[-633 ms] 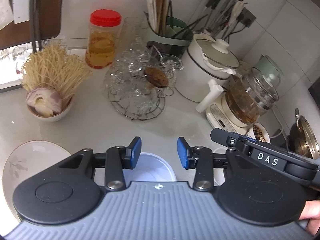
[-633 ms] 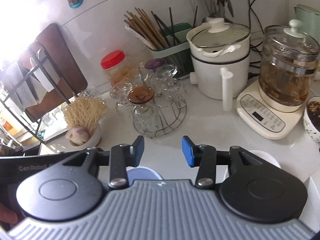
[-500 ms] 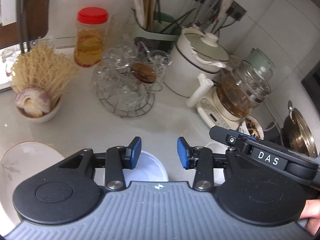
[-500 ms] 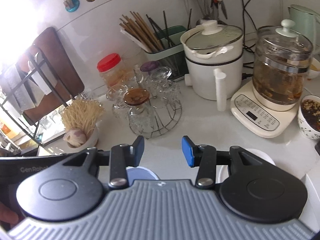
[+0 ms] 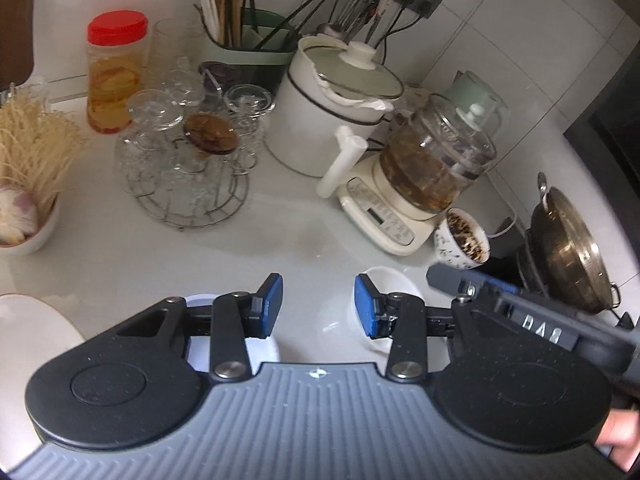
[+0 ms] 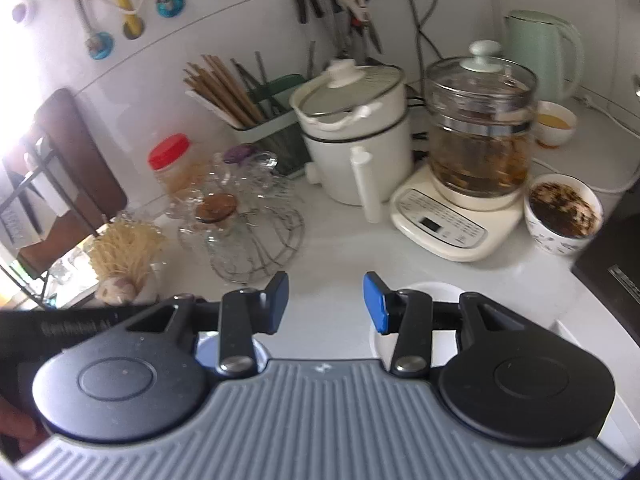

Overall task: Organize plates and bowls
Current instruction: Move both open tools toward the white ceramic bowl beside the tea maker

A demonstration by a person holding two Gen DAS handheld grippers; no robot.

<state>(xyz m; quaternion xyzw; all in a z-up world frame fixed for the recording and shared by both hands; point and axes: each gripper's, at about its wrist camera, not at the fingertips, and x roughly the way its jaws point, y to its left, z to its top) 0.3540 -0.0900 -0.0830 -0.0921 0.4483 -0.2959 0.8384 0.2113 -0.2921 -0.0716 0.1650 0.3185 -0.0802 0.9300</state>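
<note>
My left gripper (image 5: 319, 306) hovers over the white counter, open, with nothing between its blue pads. A bluish-white bowl (image 5: 262, 350) lies partly hidden under its left finger. A white bowl (image 5: 394, 280) sits just behind its right finger. A white plate (image 5: 32, 332) lies at the lower left. My right gripper (image 6: 326, 304) is open too, with nothing in it. The same white bowl (image 6: 434, 292) shows behind its right finger and the bluish bowl (image 6: 208, 350) under its left one. The two tools are side by side.
A wire rack of glasses (image 5: 188, 168), a red-lidded jar (image 5: 114, 76), a chopstick holder (image 5: 240, 40), a white pot (image 5: 340, 104) and a glass kettle on its base (image 5: 432, 168) fill the back. A patterned bowl of dark bits (image 5: 464, 240), a wok (image 5: 568, 248) and a noodle bowl (image 5: 24, 232) flank them.
Both grippers have swung to the right, so the counter's objects slid left in both views. The bluish bowl went from between the left gripper's fingers to under its left finger. Openings are unchanged.
</note>
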